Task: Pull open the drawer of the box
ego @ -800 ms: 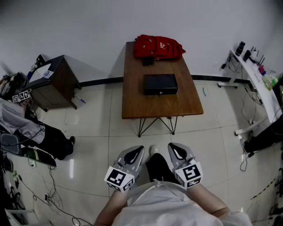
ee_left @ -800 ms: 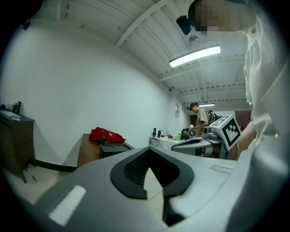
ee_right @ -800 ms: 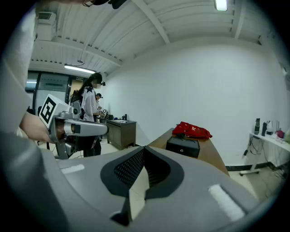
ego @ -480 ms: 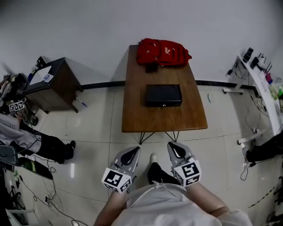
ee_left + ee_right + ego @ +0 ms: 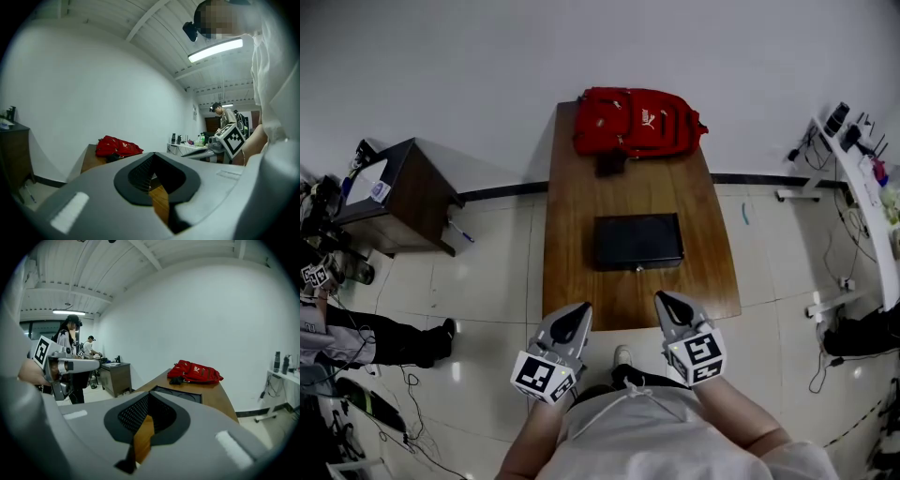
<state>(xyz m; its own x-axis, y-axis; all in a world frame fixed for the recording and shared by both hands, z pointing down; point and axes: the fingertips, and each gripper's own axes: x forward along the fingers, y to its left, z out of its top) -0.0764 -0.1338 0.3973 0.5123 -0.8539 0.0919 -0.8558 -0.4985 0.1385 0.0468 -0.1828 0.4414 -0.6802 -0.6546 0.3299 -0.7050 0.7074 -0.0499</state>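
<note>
A flat black box [image 5: 638, 241] lies mid-table on the wooden table [image 5: 577, 206], its drawer front facing me with a small knob [image 5: 639, 268]. Behind it, a red backpack [image 5: 636, 122] rests at the table's far end. My left gripper [image 5: 573, 314] and right gripper [image 5: 667, 302] hover side by side over the table's near edge, both shut and holding nothing, short of the box. The right gripper view shows the box [image 5: 180, 393] ahead and the backpack [image 5: 197, 371] beyond. Only the backpack [image 5: 118, 146] and the tabletop show in the left gripper view.
A dark side cabinet [image 5: 394, 192] stands to the table's left. A white desk [image 5: 862, 178] with bottles and cables runs along the right wall. Bags and cables litter the floor at far left. A person [image 5: 70, 348] stands beyond the cabinet.
I have stepped up to the table: it has slid from well ahead to directly under the grippers. Both grippers keep their pose and stay shut.
</note>
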